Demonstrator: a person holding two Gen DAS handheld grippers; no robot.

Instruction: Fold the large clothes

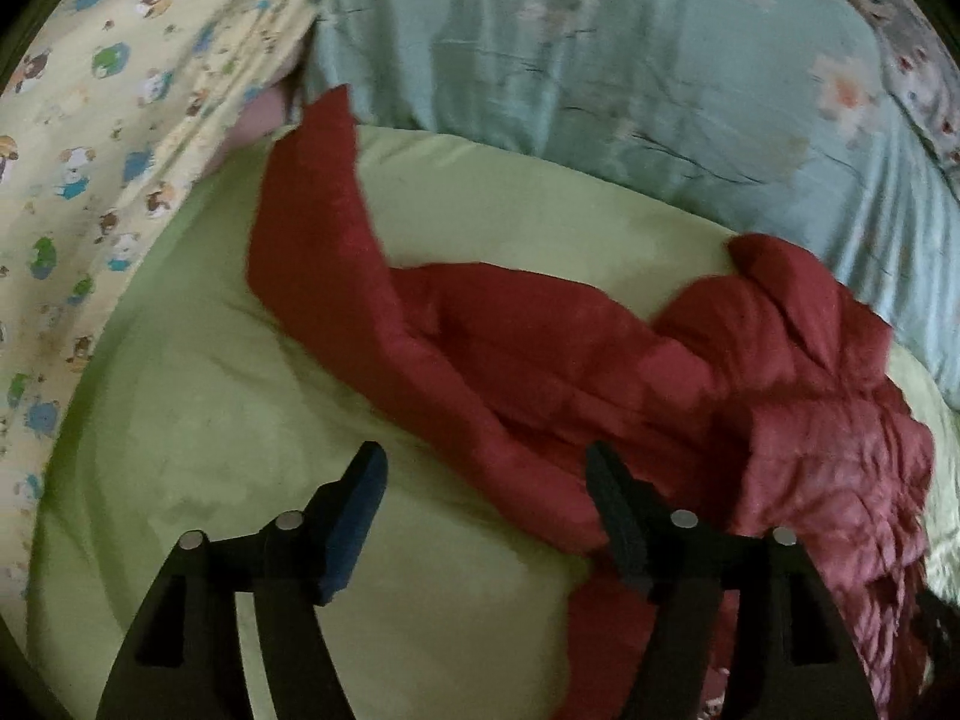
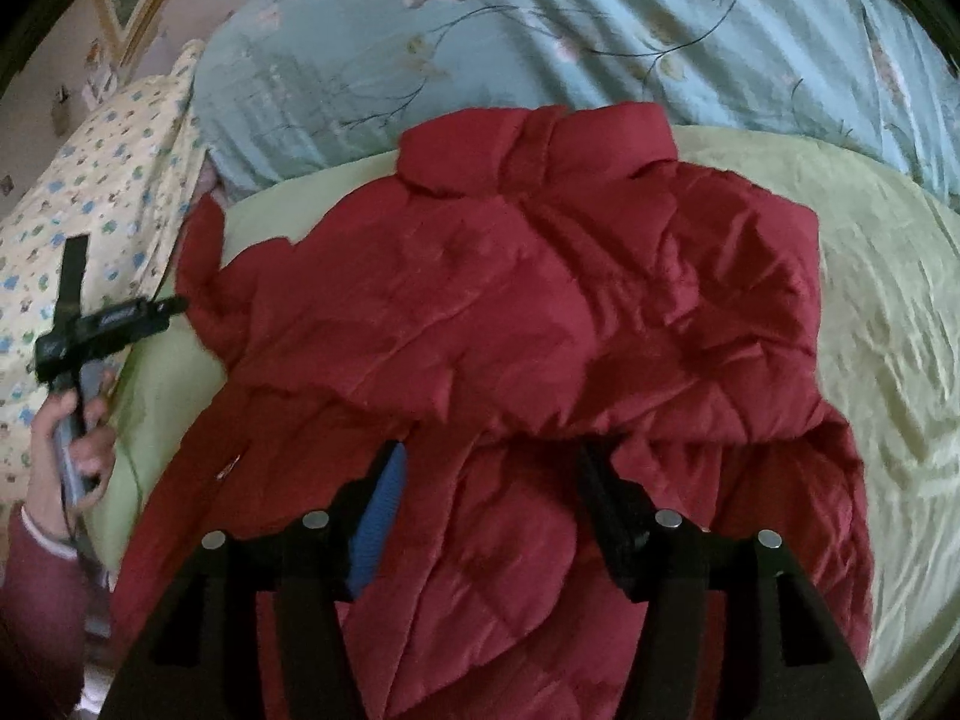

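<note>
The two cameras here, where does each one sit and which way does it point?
Left wrist: on the left gripper, facing a red jacket sleeve on the green sheet; its open fingers show.
Right wrist: on the right gripper, above the jacket's body; its open fingers and the left hand show.
Shared: jacket, sheet, floral quilt.

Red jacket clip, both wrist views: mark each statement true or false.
1. The red jacket lies on a light green sheet. True.
2. The left gripper is clamped on a sleeve. False: it is open, nothing between its fingers.
3. The right gripper is open above the jacket. True.
4. The floral quilt is bright orange. False: it is pale blue-green.
</note>
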